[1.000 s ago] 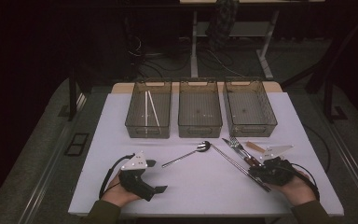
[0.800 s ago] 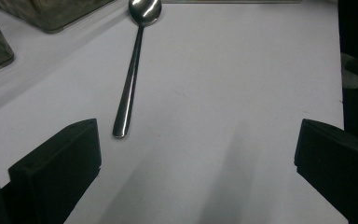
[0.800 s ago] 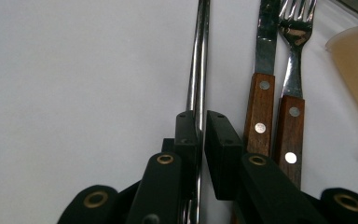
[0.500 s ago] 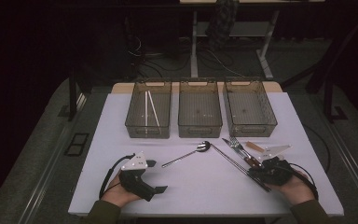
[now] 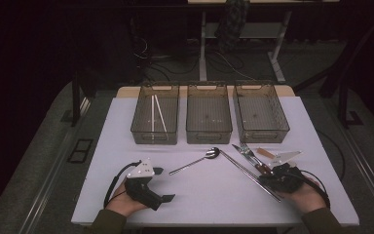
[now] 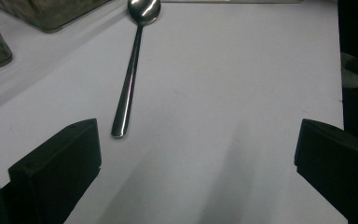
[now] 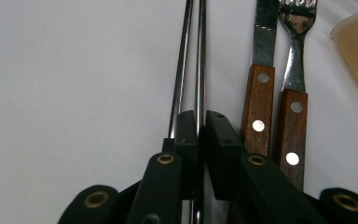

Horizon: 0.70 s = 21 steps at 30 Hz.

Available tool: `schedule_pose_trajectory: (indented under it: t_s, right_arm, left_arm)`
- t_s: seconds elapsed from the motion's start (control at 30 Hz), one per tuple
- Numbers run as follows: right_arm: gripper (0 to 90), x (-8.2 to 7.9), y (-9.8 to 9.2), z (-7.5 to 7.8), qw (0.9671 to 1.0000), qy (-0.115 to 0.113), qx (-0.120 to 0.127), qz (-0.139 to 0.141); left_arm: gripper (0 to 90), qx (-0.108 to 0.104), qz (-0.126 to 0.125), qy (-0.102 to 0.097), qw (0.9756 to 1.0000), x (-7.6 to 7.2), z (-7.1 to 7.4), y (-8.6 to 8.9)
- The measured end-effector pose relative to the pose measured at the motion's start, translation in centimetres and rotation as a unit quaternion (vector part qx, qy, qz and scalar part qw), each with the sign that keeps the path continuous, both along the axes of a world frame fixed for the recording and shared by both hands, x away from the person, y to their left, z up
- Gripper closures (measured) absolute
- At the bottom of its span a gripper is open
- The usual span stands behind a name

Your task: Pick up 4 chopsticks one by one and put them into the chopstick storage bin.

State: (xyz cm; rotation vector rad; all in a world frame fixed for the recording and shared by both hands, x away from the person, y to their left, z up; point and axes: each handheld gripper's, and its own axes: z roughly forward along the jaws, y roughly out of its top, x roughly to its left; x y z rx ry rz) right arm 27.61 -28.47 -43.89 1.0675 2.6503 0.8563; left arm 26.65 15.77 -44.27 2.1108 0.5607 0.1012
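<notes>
Your left claw (image 5: pixel 163 184) rested on the table (image 5: pixel 204 195) with its jaws wide apart and nothing between them. From above, the spoon (image 5: pixel 195 162) lay up and to the right of that claw, apart from it. The left gripper view showed what the high view could not: the spoon's (image 6: pixel 131 74) handle end sat just ahead of the left-hand jaw, a little inside it, not touching, with the bowl pointing away toward the corner of a bin (image 6: pixel 46 14).

Further right, the high view showed your right claw (image 5: pixel 268 176) low on the table over the near part of the metal chopsticks (image 5: pixel 253 171), but the hand (image 5: pixel 302 192) and claw body hid the grip itself. The right gripper view settled it: your jaws were pressed together on one metal chopstick (image 7: pixel 199 70), while the second chopstick (image 7: pixel 181 70) ran just outside the left-hand jaw, alongside the first. That view also showed the knife (image 7: pixel 259 102) and the fork (image 7: pixel 294 107), both with wooden handles, lying just to the right of the claw, side by side and parallel to the chopsticks. From above, the three bins (image 5: pixel 209 117) stood in a row well beyond both claws.
</notes>
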Motion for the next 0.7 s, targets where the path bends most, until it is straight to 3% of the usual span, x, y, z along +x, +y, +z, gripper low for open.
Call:
schedule_pose_trajectory:
  t_s: [0.4,0.7]
  right_arm:
    - [84.8,-0.32,0.54,0.09,0.9997,-0.007,-0.018,-0.014]
    - [84.7,-0.09,0.02,0.40,0.9995,0.005,0.012,-0.028]
  left_arm:
    - [0.0,0.001,-0.003,-0.001,1.0000,-0.04,0.00,-0.08]
    - [0.0,0.000,-0.002,0.000,1.0000,-0.03,0.02,-0.02]
